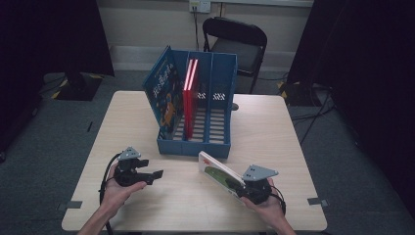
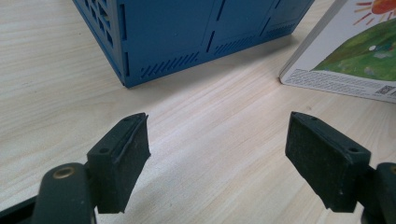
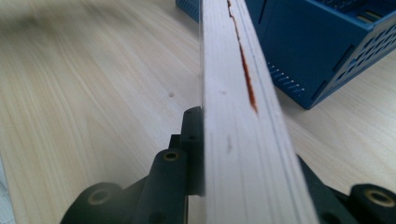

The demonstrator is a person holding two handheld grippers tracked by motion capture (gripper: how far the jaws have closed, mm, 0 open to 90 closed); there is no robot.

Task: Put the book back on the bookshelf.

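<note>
One white picture book (image 1: pixel 219 172), green-and-orange cover, clamped edgewise between right tongs (image 1: pixel 243 188).

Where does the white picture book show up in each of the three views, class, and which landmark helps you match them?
High view: picture book at lower centre-right, held by the right gripper.
Left gripper view: its back cover at upper right, lower edge near the table.
Right gripper view: its page edge runs up the middle, clamped.
Shared landmark: the blue file rack.

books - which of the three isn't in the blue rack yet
The white book with the green picture cover, clamped in the right tool just in front of the rack. The blue book and red book already stand in the rack's left slots.
</note>
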